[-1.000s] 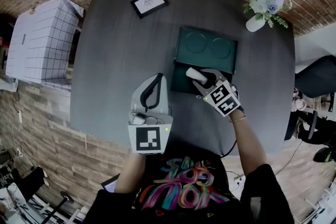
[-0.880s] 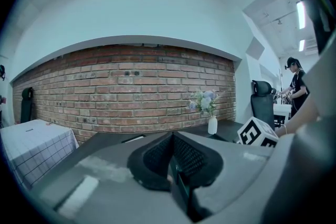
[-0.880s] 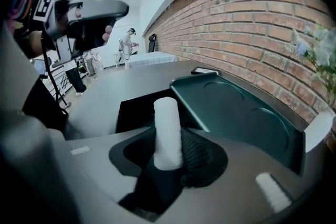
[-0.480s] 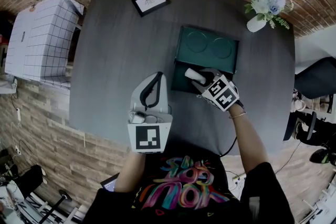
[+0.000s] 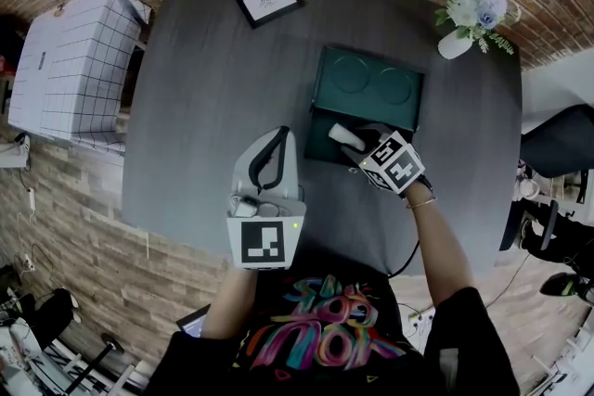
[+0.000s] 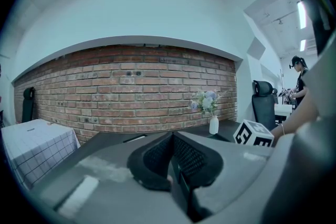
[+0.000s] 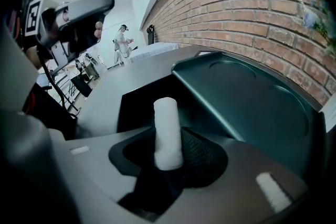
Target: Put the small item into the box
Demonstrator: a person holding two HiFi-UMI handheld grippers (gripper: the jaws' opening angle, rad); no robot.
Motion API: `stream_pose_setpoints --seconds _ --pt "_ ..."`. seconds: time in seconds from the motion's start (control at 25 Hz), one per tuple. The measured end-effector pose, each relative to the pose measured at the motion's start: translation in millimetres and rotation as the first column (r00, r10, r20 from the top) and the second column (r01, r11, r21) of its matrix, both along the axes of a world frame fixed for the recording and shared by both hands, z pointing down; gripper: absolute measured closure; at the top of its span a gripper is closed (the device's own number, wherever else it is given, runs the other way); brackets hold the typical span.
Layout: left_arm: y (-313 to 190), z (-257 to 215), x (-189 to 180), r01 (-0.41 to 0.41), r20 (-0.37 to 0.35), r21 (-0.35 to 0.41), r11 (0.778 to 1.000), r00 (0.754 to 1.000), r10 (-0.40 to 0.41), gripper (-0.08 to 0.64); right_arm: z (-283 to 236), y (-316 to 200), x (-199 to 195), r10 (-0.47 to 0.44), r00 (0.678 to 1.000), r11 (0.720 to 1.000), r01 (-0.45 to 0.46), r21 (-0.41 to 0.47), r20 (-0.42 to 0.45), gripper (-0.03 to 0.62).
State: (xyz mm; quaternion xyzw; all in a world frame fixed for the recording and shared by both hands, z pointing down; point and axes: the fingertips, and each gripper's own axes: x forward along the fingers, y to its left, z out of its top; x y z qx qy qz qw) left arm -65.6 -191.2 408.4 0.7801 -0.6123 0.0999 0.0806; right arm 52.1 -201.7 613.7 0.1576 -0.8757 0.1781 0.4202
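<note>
A dark green box (image 5: 317,144) lies open on the dark table (image 5: 204,88), its lid (image 5: 371,88) folded back to the far side. My right gripper (image 5: 343,138) hovers over the box's near right part, and a small white cylinder (image 5: 341,134) stands between its pads. In the right gripper view the cylinder (image 7: 168,132) sticks up from the right gripper (image 7: 170,160) above the box's black inside (image 7: 139,105); the jaws are opening. My left gripper (image 5: 279,138) is held left of the box, shut and empty, its pads (image 6: 157,157) meeting.
A framed picture (image 5: 265,3) lies at the table's far side. A white vase of flowers (image 5: 461,19) stands at the far right corner. A checked-cloth table (image 5: 70,70) is to the left, a black chair (image 5: 557,139) to the right.
My right gripper has edged slightly farther over the box with the white cylinder. The left gripper has stayed where it was.
</note>
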Motion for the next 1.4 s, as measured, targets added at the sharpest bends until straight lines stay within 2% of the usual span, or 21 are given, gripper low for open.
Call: stream_pose_setpoints --seconds 1.0,1.2,1.4 --pt "-1 -3 1 0.001 0.009 0.012 1.000 1.000 -0.001 0.558 -2 0 3 0.055 0.997 0.997 -0.052 -0.048 0.045 0.420" --pt "1 -6 1 0.005 0.000 0.012 1.000 1.000 -0.005 0.558 -7 -2 5 0.067 0.996 0.997 -0.065 -0.036 0.058 0.414" --pt "2 -11 3 -0.008 0.020 0.029 1.000 1.000 0.007 0.558 -20 -2 3 0.083 0.991 0.997 -0.083 -0.010 0.101 0.414"
